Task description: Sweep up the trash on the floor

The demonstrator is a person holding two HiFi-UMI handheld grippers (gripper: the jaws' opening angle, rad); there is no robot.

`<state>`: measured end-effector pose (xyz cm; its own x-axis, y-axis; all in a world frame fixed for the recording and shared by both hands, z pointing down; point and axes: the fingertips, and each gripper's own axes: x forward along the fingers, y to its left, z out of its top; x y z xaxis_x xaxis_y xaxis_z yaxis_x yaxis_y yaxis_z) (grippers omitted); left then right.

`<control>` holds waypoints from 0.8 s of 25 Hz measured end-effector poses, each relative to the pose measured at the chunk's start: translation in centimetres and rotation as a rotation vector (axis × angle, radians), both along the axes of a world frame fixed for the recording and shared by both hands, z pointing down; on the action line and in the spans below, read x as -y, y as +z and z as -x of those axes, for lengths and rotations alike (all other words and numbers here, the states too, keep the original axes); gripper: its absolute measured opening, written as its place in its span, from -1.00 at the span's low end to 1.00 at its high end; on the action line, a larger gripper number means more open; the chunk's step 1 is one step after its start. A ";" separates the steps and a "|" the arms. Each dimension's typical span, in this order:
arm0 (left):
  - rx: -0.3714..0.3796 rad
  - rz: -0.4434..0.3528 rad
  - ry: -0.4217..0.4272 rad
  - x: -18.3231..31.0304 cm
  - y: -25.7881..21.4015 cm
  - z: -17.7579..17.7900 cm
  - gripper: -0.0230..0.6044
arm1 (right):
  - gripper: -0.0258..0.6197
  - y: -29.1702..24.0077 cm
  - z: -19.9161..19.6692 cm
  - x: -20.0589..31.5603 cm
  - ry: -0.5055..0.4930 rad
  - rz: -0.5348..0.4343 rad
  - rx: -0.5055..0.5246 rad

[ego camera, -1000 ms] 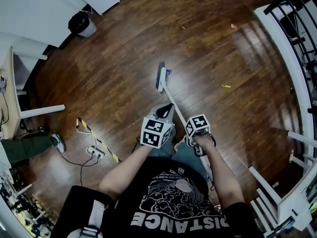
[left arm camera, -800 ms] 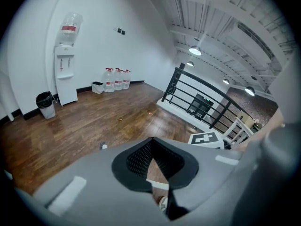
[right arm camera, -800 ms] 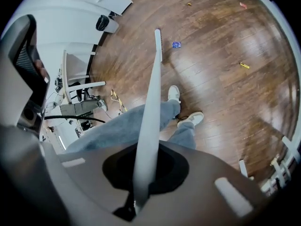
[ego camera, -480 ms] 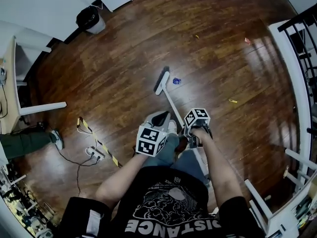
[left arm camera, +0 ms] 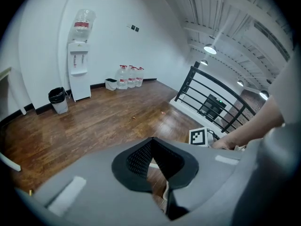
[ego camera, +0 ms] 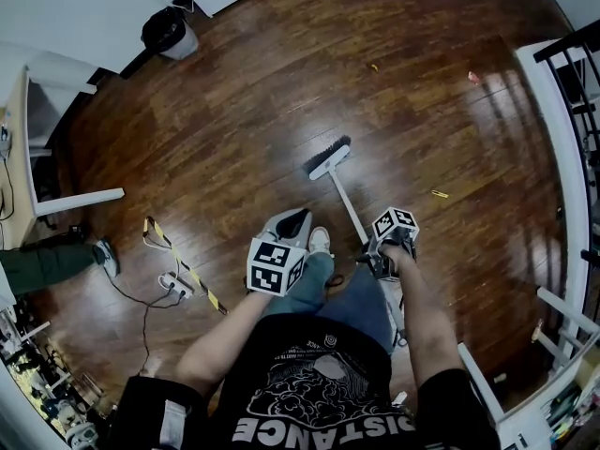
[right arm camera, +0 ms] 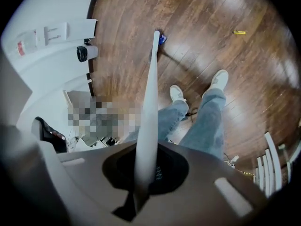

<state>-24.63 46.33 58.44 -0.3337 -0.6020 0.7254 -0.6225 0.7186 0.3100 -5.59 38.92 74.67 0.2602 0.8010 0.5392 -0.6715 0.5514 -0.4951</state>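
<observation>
Far left, by the wall, a black bin (ego camera: 172, 31) stands well apart from the work.

The left hand-held gripper (ego camera: 292, 220) hangs over the person's knee. In the left gripper view its jaws meet at the tips with nothing between them, so it is closed and empty.

Next comes the broom (ego camera: 348, 207). Its brush head (ego camera: 330, 157) is down on the floor (ego camera: 234, 129) ahead of the feet, and the pale handle slopes back toward the person. In the right gripper view a blue scrap (right arm camera: 162, 37) lies just beside the brush head.

The right hand-held gripper (ego camera: 377, 254) is clamped on the handle partway along, the shaft running straight between its jaws.

The broom looks light and stiff. Its smooth round handle would probably twist or slip in a single grip once the bristles drag. A second hold farther along the shaft from the empty left hand-held gripper should give leverage and stop the head rolling.

To the right a yellow piece (ego camera: 439, 193) lies near the broom. A small yellow bit (ego camera: 373, 67) and a pink bit (ego camera: 473, 78) lie farther out, toward the railing. All look small and light, likely to skid on the glossy boards, so short, low strokes would suit.
</observation>
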 end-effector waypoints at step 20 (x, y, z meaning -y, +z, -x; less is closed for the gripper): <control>0.006 -0.052 0.191 26.3 -1.3 -8.8 -0.91 | -0.88 -1.2 -17.4 30.0 -0.022 -0.146 -0.058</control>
<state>-15.84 20.01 57.17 -0.2138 -0.6915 0.6900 -0.7480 0.5702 0.3397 11.80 8.91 73.46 0.3111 0.7086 0.6333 -0.6836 0.6298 -0.3689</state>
